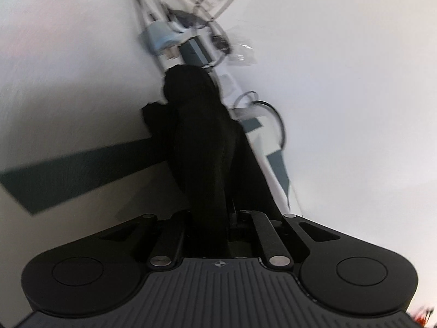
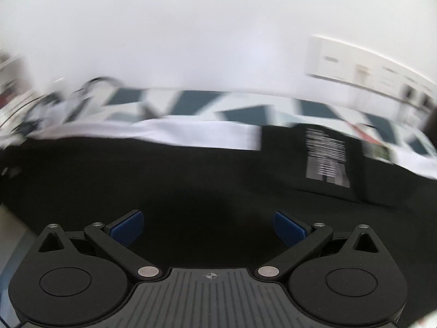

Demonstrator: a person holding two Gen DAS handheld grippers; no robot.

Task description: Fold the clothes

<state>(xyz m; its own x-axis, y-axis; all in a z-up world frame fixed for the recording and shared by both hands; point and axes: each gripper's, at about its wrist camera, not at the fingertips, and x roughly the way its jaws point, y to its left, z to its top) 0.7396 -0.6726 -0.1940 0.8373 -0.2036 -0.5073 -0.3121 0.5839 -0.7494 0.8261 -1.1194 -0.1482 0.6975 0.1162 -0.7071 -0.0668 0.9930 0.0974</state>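
Evidently a fold is being made, not finished. In the left wrist view the left gripper (image 1: 209, 218) is being held closed on a bunch of the black garment (image 1: 202, 136), which is running from between the fingers up through the middle of the frame. In the right wrist view the right gripper (image 2: 209, 228) is being held wide open, gripping nothing, its blue pads (image 2: 128, 225) apart above black cloth (image 2: 191, 186) that is filling the middle and lower frame. A printed white patch (image 2: 326, 158) is showing at centre right. How many folds are already being counted as done cannot be judged; flattening and stacking appear to be left.

Both views are being smeared by blur. The left fingertips are being hidden by cloth. Cables (image 1: 213, 2) and small clutter at upper centre of the left view are too blurred to be identified, and the garment's outline is being cut off.
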